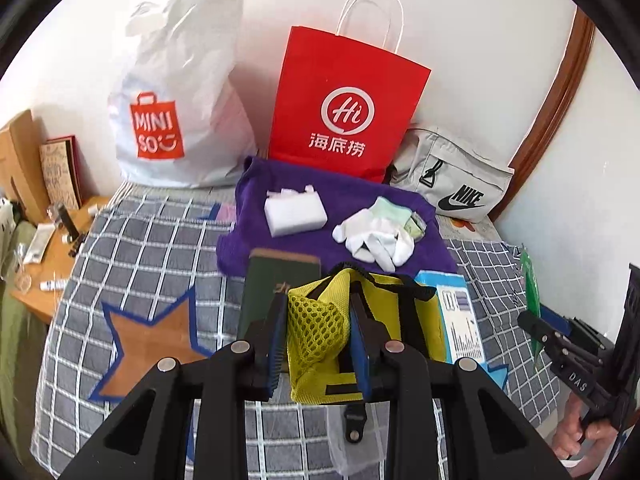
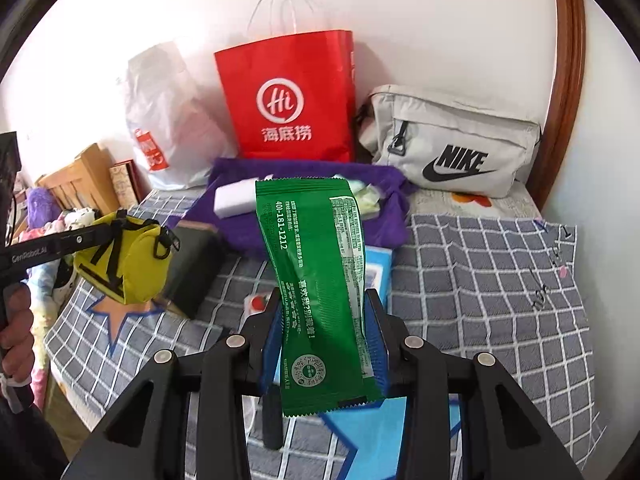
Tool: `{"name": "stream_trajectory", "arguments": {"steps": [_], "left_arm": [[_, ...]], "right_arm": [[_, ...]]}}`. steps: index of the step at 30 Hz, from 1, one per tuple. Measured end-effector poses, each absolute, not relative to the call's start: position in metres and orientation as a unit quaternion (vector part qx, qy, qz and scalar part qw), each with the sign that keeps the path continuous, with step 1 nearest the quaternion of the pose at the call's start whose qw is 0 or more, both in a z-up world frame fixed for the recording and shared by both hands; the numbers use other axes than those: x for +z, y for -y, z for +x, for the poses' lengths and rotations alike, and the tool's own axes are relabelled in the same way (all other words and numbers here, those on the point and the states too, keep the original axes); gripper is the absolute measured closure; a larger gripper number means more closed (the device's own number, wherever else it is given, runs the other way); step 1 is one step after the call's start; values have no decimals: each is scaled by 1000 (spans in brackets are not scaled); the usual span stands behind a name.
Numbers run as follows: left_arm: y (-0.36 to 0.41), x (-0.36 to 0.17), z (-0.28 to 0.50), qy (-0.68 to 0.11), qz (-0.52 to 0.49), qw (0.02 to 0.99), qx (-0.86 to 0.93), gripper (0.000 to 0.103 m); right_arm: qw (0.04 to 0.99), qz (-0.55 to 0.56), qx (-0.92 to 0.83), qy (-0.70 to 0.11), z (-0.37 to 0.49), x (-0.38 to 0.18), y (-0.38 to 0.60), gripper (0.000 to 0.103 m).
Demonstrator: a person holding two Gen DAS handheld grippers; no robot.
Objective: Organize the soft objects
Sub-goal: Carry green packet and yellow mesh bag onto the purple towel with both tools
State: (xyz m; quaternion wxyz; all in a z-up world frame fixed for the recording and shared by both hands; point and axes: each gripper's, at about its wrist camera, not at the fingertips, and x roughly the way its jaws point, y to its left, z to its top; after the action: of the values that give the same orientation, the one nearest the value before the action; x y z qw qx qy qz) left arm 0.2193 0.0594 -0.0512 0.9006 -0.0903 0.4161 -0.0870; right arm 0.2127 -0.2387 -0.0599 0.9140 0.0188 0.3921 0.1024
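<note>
yellow pouch (image 1: 316, 332), green packet (image 2: 320, 280), grey checked bedcover (image 1: 140, 248).

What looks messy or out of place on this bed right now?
The white gloves lie in a crumpled heap on the purple cloth, itself rumpled rather than flat. The red paper bag leans to one side against the wall. Nothing looks spilled or torn.
</note>
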Motion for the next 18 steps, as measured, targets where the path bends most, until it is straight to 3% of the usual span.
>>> {"name": "stream_trajectory", "arguments": {"steps": [18], "left_arm": [[-44,-57,302,-434,-92,890,-100,76]], "right_arm": [[920,23,91,-381,304,-54,235,65]]}}
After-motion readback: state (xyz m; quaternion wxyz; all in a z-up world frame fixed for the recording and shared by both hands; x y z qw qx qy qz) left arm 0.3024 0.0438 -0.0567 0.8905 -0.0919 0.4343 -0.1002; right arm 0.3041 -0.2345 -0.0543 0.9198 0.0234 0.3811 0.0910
